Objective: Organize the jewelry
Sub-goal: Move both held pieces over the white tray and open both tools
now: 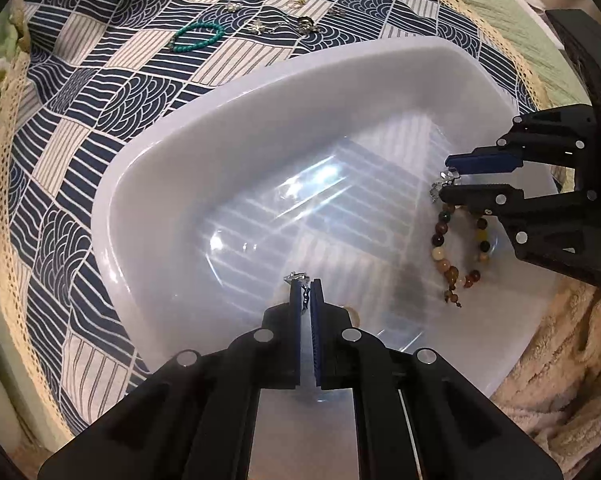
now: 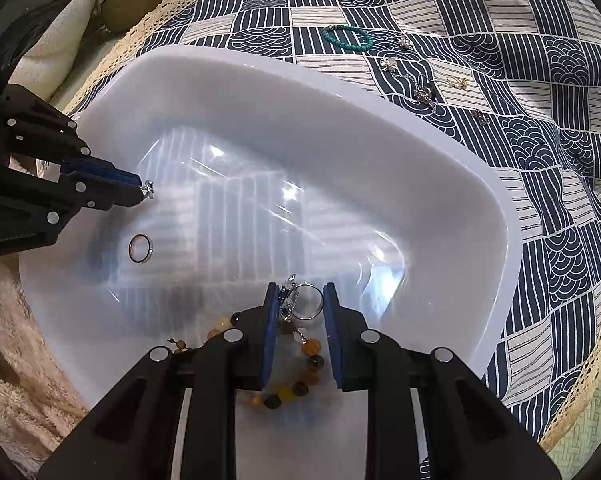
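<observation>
Bead bracelet (image 2: 284,376) and band ring (image 2: 140,249) in tub (image 2: 260,92)

Bead bracelet (image 2: 292,384) partly hidden behind right gripper (image 2: 302,300); far trinkets (image 2: 424,94) perhaps earrings.

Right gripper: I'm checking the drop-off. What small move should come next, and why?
Probably open the right gripper: it holds a silver ring low inside the white bin, just above the beaded bracelet, so release should land it there.

Navy patterned cloth (image 2: 540,140), white tub (image 2: 480,184), turquoise bracelet (image 2: 348,38), small trinkets (image 2: 424,94)
</observation>
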`<state>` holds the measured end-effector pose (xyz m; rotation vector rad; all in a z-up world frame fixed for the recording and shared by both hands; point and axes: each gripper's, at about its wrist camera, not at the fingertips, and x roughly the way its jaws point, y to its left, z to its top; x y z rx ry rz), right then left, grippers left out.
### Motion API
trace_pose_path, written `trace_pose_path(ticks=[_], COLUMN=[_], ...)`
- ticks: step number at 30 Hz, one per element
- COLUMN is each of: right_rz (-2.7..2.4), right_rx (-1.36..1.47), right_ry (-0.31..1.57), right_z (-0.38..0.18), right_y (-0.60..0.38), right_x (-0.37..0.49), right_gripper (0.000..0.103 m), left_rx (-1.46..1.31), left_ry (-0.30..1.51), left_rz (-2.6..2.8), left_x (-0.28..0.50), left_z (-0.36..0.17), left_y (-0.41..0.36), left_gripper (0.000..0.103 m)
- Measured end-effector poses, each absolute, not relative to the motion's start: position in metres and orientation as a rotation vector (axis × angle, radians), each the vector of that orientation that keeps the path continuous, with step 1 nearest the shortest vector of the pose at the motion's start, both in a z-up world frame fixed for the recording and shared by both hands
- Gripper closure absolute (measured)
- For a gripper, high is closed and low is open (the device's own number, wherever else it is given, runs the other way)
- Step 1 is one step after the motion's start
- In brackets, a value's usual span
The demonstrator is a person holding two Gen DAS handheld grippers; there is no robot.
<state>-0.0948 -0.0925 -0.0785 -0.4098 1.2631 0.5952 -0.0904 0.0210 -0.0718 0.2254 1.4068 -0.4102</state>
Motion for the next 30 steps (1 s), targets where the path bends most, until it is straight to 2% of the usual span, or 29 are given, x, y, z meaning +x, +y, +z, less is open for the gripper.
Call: trace_pose_path(ticks=[6, 8, 10, 11, 15, 18, 28, 30], right_rz=[0.592, 0.606, 0.604, 0.607, 0.623, 0.614, 0.633, 0.627], right_rx=[-0.396, -0.372, -0.352, -0.342, -0.311, -0.299, -0.312, -0.303], right_ry=[1.258, 1.241, 1.216, 1.213, 1.182, 1.160, 1.174, 1.165], right_z=[-0.072, -0.064, -0.054, -0.050, -0.035, -0.028, -0.033, -0.029], right_y=[-0.097, -0.100, -0.105, -0.107, -0.112, -0.117, -0.100, -0.099], right_x=[-0.095, -0.095, -0.093, -0.092, -0.092, -0.089, -0.089, -0.087], right_gripper=[0.079, 0.068, 0.062, 0.061, 0.060, 0.055, 0.054, 0.054], left_rx=[0.236, 0.229, 0.219, 0.204, 0.152, 0.105, 0.052, 0.038], left_ry=[1.385, 1.364, 1.348, 1.341, 1.300, 1.282, 1.257, 1.256], left_rz=[-0.422, -0.434, -0.433, -0.428, -0.422, -0.400, -0.362, -0.352], left_x=[-0.095, -0.096, -0.096, -0.094, -0.088, -0.080, -0.063, -0.060], left_z=[-0.063, -0.056, -0.050, -0.047, -0.033, -0.025, -0.015, -0.015], left_y=[0.021, 0.020, 0.023, 0.026, 0.033, 0.042, 0.055, 0.058], left_gripper=[0.097, 0.097, 0.095, 0.090, 0.082, 0.075, 0.075, 0.069])
